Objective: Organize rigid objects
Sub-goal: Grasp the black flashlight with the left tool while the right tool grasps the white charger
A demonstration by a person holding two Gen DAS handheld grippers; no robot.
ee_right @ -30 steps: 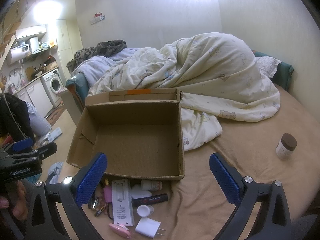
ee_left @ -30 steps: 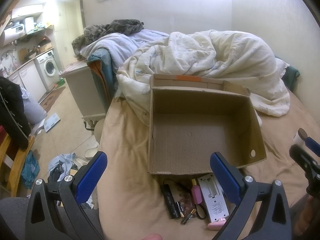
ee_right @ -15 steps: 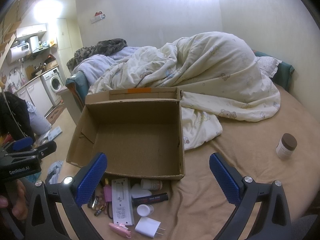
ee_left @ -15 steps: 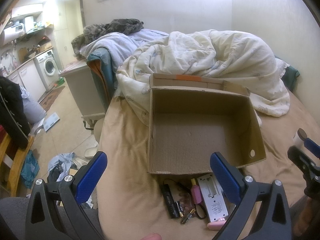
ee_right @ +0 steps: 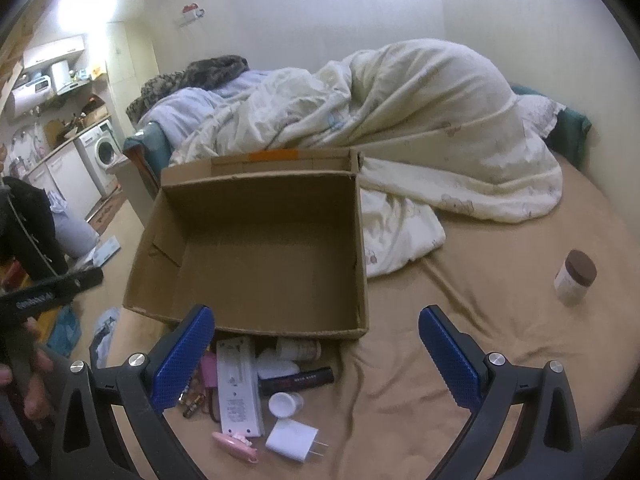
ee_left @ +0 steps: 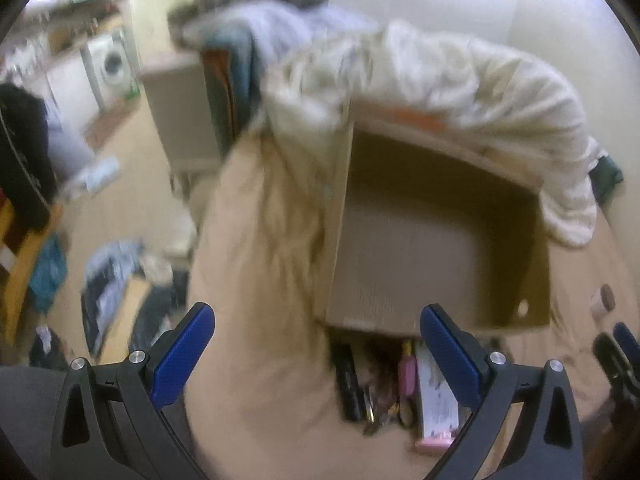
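Clutter of small rigid items (ee_right: 256, 392) lies on the bed just before the empty cardboard box (ee_right: 260, 256); I hold both grippers' jaws spread and unladen, and judge the first pick comes next, reaching down to the pile.

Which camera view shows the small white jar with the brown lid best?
The right wrist view: the small white jar with the brown lid stands sharp and whole on the tan bed sheet. In the left wrist view, it is a small blurred shape near the right edge.
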